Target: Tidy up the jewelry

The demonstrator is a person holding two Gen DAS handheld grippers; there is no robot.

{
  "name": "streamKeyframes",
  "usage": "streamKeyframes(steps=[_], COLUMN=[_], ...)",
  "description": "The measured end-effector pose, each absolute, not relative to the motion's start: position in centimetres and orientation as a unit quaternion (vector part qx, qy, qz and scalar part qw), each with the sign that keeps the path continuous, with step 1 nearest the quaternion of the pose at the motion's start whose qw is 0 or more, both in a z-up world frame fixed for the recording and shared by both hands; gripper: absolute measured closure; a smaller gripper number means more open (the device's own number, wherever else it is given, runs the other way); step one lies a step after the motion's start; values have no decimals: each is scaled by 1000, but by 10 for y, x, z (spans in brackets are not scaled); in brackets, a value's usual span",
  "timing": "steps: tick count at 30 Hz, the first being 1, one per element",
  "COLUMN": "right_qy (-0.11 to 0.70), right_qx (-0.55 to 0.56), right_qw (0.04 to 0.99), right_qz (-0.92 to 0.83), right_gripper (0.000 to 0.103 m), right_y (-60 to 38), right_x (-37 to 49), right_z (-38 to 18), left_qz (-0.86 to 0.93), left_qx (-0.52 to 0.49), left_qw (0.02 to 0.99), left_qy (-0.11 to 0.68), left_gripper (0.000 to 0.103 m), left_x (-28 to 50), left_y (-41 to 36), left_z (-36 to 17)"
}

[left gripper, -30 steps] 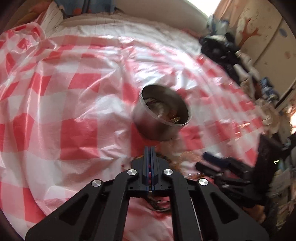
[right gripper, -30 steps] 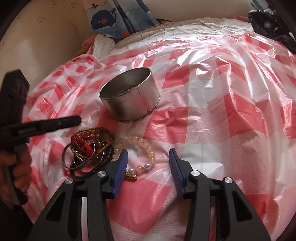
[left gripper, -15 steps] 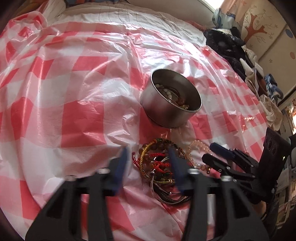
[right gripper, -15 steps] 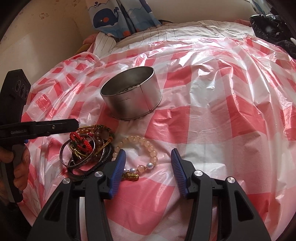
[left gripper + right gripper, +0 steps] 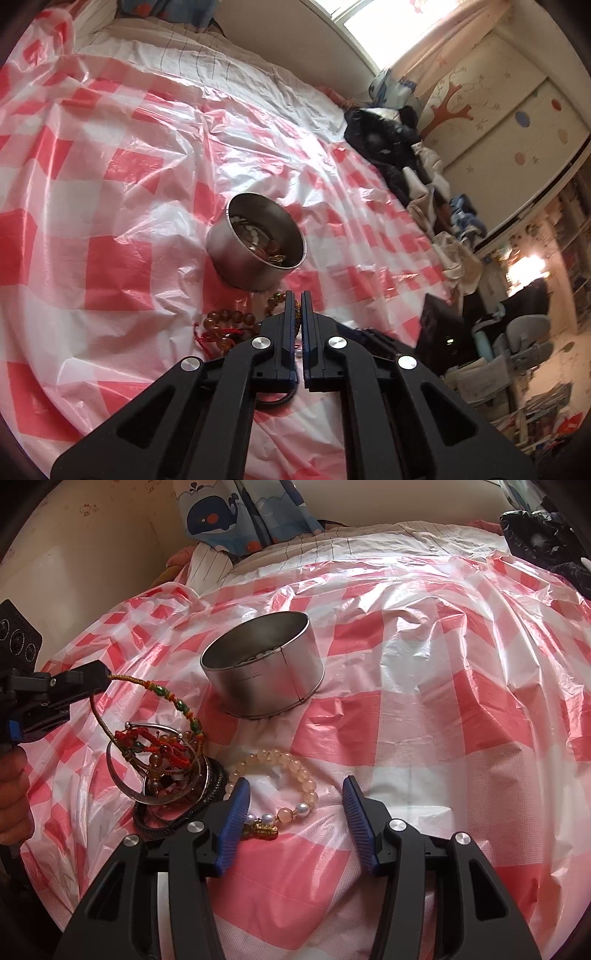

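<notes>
Right wrist view: left gripper clamps a woven bracelet; right gripper stands apart. Beads already lie in the tin; a pile near it remains.

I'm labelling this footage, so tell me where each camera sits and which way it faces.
Left wrist: on the left gripper, shut on a braided cord bracelet, looking across the checked sheet at the metal tin.
Right wrist: on the open right gripper, above the pale bead bracelet; a hand shows.
Shared: tin, bracelet pile.
</notes>
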State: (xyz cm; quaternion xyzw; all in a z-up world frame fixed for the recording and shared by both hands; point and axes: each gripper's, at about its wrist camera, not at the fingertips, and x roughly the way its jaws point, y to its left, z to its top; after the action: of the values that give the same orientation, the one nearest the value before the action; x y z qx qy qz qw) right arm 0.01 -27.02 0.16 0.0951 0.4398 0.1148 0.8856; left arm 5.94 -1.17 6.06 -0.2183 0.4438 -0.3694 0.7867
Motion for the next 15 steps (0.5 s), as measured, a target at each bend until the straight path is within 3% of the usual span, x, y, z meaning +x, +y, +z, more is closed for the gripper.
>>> streamKeyframes(steps=[6,8,10,12,15], right_qy=[440,440,440,440,440], right_qx=[94,93,89,86,86], right_qw=[886,886,886,886,887], right_qz=[115,115,114,114,113], right_gripper=[52,52,52,52,52], right_y=[-269,-269,-269,-268,-268], right_x=[1,0,0,1,1], right_z=[1,1,1,1,1], left_qz=[-438,-418,-338,-340,-351], left_qx=[-265,-231,-111,-132,-151], left_qw=[774,784,824,803,804], left_qy=[373,396,441,471,456], left_gripper=[100,100,100,100,100], left_x=[49,49,49,53,52], left_y=[2,-5,-23,-27,-23], left_z=[86,85,73,56,63])
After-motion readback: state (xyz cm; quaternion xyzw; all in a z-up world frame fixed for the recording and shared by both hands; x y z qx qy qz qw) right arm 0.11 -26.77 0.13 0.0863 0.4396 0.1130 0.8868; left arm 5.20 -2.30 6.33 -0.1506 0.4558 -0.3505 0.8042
